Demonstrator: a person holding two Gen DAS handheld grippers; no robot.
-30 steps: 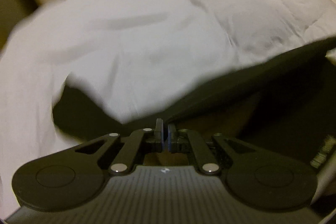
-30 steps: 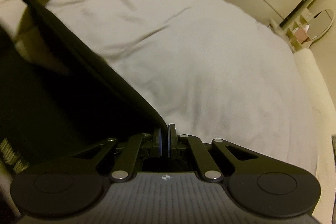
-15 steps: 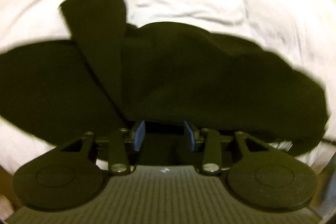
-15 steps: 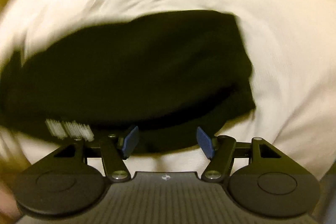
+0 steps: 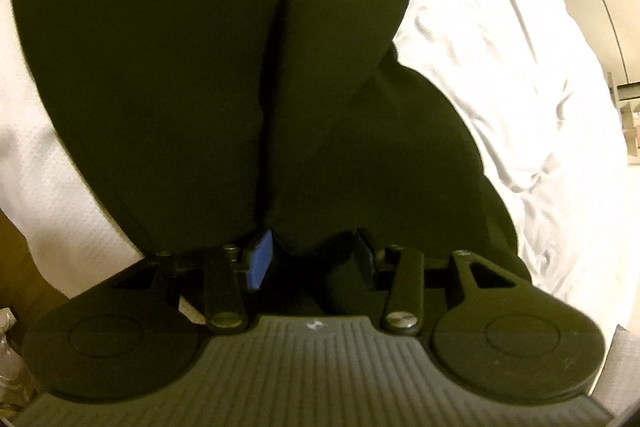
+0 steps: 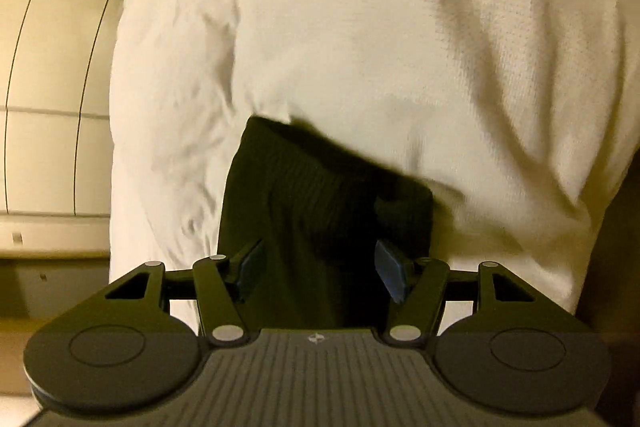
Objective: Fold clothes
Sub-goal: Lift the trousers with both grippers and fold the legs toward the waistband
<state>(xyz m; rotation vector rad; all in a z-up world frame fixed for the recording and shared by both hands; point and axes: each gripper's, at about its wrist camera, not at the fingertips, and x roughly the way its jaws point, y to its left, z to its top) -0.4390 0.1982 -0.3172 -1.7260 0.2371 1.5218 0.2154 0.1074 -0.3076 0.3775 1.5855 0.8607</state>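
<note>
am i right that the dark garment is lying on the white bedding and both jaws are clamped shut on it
Not quite. The dark garment does lie on the white bedding, but neither pair of jaws is clamped shut: the left gripper and the right gripper have both just opened, with fabric between the blue pads but not pinched. The left wrist and right wrist views show this.

Left tool (image 5: 310, 259): angled steeply downward, jaws parted with a moderate gap; blue pads (image 5: 260, 261) exposed, not pressing on anything. Dark cloth lies in the gap, not clamped. Right tool (image 6: 318, 269): angled downward less steeply, jaws wider apart than the left, pads (image 6: 390, 269) clear of contact. Both tools' jaws have just been opening from closed. No hand or sleeve visible.
</note>
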